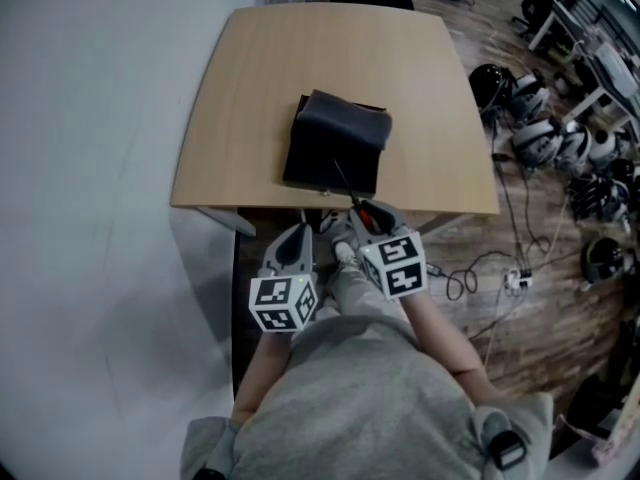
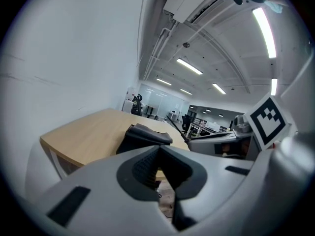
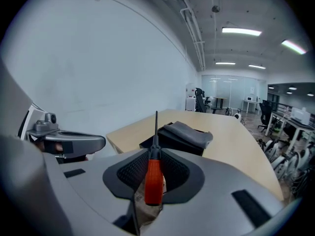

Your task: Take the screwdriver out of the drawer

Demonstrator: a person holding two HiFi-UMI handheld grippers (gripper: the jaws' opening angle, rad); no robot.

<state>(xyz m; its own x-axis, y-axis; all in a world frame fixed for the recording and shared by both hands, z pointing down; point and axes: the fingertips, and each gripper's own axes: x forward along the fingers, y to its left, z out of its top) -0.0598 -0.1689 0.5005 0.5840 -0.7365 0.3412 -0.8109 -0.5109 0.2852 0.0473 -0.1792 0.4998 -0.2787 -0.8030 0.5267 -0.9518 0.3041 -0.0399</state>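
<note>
In the head view, a light wooden tabletop [image 1: 250, 88] carries a black box-shaped drawer unit [image 1: 330, 163] with a dark grey folded cloth [image 1: 345, 118] lying on its top. You hold both tools low, in front of the near edge of the tabletop. Your right hand-held gripper [image 1: 372, 226] grips a screwdriver with a red-orange handle and a thin dark shaft [image 1: 364, 210]. The shaft points forward and reaches over the front of the drawer unit in this picture. Your left hand-held gripper [image 1: 298, 236] is just beside it, on the left, and they are apart.

In the left gripper view, the left hand-held gripper [image 2: 158, 149] has its jaws together at the tips, with nothing between them. Behind them you see the tabletop [image 2: 83, 136] and the drawer unit [image 2: 142, 139]. The right hand-held gripper [image 2: 221, 144] shows at the right side, and the dark shaft [image 2: 174, 124] sticks out from it.

In the right gripper view, the right hand-held gripper [image 3: 155, 156] is clamped on the red-orange handle of the screwdriver [image 3: 153, 178]; the ribbed pads press on both sides of it. The shaft stands up between the jaws, toward the drawer unit [image 3: 172, 141] and the cloth [image 3: 189, 132] on the tabletop [image 3: 236, 136]. The screwdriver is outside the drawer unit, in the air. The left hand-held gripper [image 3: 69, 141] shows at the left.
</note>
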